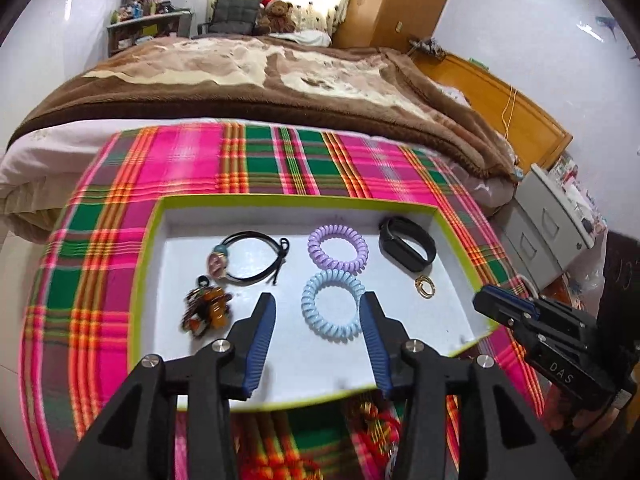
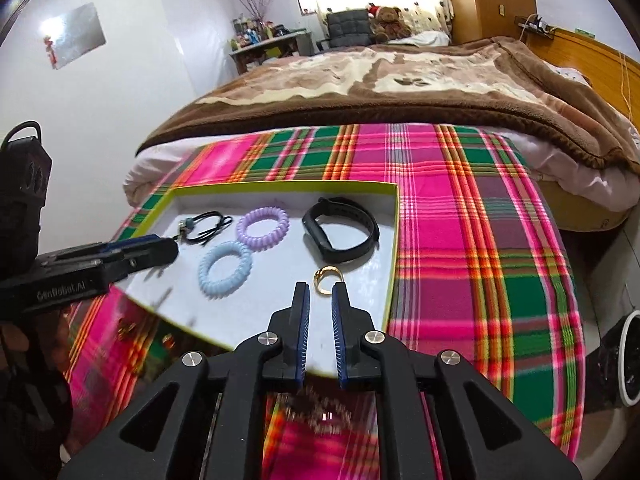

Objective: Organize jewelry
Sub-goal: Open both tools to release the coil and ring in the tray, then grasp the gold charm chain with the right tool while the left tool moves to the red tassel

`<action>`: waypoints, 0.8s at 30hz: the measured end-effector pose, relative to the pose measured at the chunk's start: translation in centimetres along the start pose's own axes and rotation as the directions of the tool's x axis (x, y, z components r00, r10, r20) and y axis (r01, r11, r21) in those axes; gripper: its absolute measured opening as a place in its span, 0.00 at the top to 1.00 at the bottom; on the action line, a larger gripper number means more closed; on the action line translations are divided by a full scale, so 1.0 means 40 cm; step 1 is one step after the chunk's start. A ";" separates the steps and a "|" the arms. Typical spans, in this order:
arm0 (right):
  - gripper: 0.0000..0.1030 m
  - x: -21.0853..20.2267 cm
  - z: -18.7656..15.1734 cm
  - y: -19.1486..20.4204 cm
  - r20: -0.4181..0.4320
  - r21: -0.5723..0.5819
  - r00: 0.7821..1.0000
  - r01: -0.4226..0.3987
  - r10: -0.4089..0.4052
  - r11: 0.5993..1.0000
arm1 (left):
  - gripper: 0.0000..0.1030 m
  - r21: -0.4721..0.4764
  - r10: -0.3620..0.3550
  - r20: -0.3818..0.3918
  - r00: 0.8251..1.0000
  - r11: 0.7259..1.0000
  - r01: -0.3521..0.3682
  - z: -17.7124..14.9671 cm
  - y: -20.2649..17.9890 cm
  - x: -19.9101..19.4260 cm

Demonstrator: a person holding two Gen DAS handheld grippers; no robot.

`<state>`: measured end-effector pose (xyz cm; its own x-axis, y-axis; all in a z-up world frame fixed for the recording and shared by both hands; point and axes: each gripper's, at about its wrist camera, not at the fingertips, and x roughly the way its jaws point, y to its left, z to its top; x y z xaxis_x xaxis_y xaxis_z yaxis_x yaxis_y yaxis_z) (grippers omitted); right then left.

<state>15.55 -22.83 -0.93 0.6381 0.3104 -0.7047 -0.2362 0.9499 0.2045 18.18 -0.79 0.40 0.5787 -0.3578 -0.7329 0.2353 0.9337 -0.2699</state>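
A white tray with a lime-green rim [image 1: 148, 240] [image 2: 394, 216] lies on a plaid cloth. In it are a black hair tie with a charm [image 1: 248, 254] [image 2: 206, 224], a purple coil tie [image 1: 338, 248] [image 2: 262, 224], a light blue coil tie [image 1: 332, 306] [image 2: 226, 264], a black wristband [image 1: 408, 242] [image 2: 344, 230], gold rings [image 1: 425, 286] [image 2: 326, 278] and a brown-orange hair clip [image 1: 206, 310]. My left gripper [image 1: 318, 308] [image 2: 160, 250] is open and empty, its fingers either side of the blue coil tie. My right gripper [image 2: 320, 296] [image 1: 486, 300] is slightly open and empty, just short of the gold rings.
The pink, green and orange plaid cloth [image 1: 280, 160] [image 2: 480, 240] covers the foot of a bed with a brown blanket [image 1: 260, 72]. Blurred small items lie on the cloth below the tray's near edge [image 1: 372, 420] [image 2: 320, 404]. A grey cabinet [image 1: 548, 224] stands at the right.
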 end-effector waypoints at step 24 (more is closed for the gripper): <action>0.54 0.043 -0.113 0.029 -0.160 -0.193 0.985 -0.088 0.057 0.977 | 0.54 -0.096 0.051 0.020 0.999 0.994 -0.048 -0.158 0.084 -0.129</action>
<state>13.06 -21.36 -4.97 0.4976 0.3545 -0.7916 -0.4288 0.8939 0.1307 11.04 4.27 -0.69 0.6050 -0.3104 -0.7332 0.1310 0.9471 -0.2928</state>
